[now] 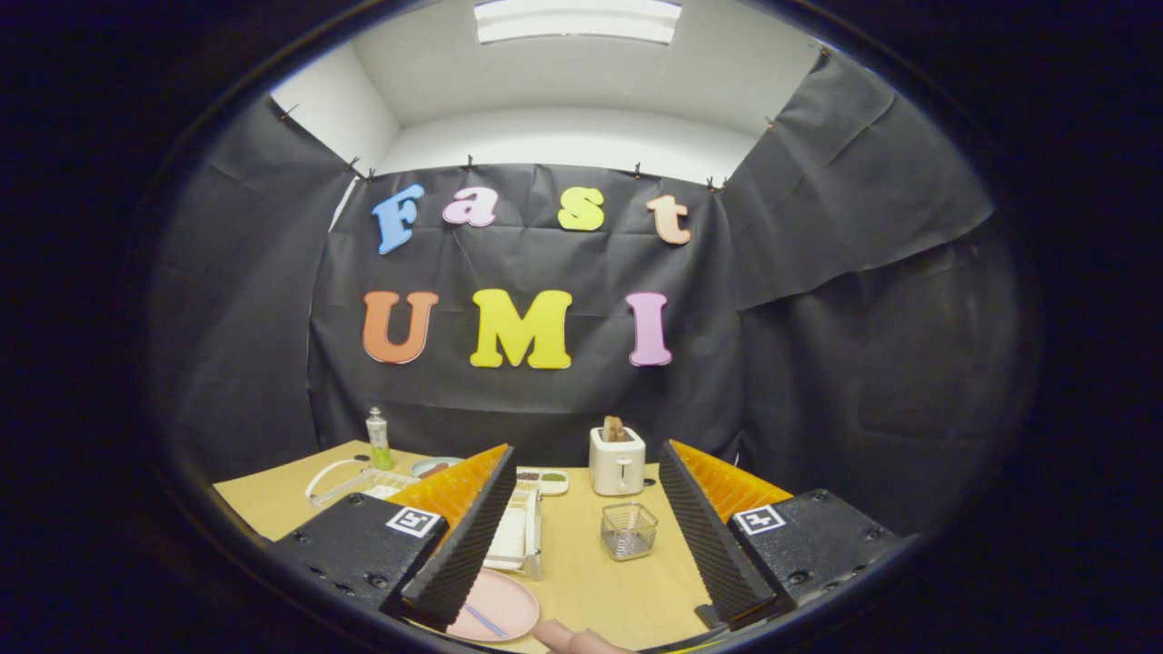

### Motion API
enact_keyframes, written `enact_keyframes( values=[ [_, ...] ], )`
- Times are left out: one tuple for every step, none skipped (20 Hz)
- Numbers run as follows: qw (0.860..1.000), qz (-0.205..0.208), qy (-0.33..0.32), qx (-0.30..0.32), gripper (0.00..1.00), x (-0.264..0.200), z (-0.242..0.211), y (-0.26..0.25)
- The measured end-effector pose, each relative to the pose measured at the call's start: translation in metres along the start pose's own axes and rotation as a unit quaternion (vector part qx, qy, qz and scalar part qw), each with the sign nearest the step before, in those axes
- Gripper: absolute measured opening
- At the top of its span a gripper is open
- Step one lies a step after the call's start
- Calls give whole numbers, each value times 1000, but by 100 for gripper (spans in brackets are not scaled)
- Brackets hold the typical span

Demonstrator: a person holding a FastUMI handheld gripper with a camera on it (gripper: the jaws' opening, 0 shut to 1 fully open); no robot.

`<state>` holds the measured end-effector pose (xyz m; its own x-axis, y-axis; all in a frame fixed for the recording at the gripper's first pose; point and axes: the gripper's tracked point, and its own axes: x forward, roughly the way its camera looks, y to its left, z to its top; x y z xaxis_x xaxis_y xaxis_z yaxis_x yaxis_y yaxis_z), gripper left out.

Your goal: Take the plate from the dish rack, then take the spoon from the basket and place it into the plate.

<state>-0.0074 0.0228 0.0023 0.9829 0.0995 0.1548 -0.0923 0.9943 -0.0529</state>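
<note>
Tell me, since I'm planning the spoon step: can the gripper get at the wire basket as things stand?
Probably yes. The gripper is open, jaws spread wide and holding nothing, and the wire basket sits on bare table just ahead between them.

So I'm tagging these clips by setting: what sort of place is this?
Probably a staged kitchen tabletop in a cloth-walled booth: a toaster holding bread, a dish rack and a pink plate on a wooden table. The fingers are open above it.
</note>
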Motion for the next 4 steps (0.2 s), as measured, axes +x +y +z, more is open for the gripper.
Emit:
enact_keyframes(
  values=[
    [1000, 0, -2, -3, 100, 0, 1, -1],
    [1000, 0, -2, -7, 100, 1, 0, -3],
    [1000, -2, -2, -10, 100, 0, 0, -4],
    [1000, -2, -4, -10, 100, -1, 1, -5]
  ],
)
